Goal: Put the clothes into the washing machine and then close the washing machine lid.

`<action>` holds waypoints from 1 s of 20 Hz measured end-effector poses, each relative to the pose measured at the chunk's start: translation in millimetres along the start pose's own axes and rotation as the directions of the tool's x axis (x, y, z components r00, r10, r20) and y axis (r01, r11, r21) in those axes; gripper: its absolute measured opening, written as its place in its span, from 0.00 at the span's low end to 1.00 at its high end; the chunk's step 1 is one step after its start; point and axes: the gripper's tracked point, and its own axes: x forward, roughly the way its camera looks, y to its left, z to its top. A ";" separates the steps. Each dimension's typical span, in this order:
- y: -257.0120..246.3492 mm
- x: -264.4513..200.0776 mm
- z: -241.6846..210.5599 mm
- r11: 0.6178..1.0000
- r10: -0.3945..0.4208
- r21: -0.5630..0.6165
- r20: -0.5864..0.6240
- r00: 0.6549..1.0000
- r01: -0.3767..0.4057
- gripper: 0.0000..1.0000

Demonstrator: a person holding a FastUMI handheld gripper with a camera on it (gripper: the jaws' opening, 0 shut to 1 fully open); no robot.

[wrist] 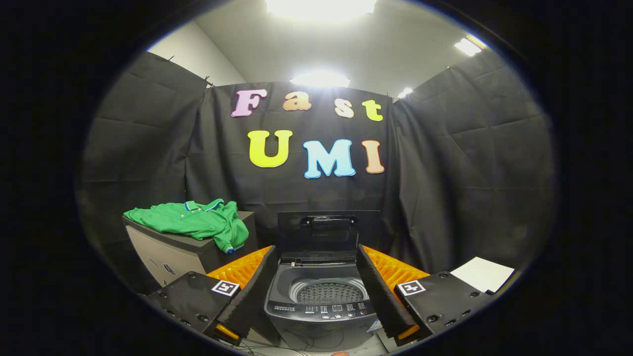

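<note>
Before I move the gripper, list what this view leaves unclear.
- Washing machine drum floor: hidden below its own rim.
- Control panel markings: too small to read.
- Green shirt: its far side is hidden by its own folds on the cabinet.
- White sheet: partly cut off beyond the open gripper.

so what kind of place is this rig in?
Likely a staged laundry booth: black cloth walls, a top-load washing machine with its lid up, a green polo shirt on a cabinet. Gripper open, empty.

Black cloth walls (455,163), ceiling lights (320,79).
</note>
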 end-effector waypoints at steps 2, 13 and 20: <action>1.4 0.6 -0.6 1.000 0.002 0.003 0.000 1.000 -0.002 1.00; 13.8 9.8 11.5 1.000 0.020 0.017 0.004 1.000 -0.020 1.00; 45.9 39.2 48.2 0.995 0.089 0.034 0.017 0.996 -0.090 1.00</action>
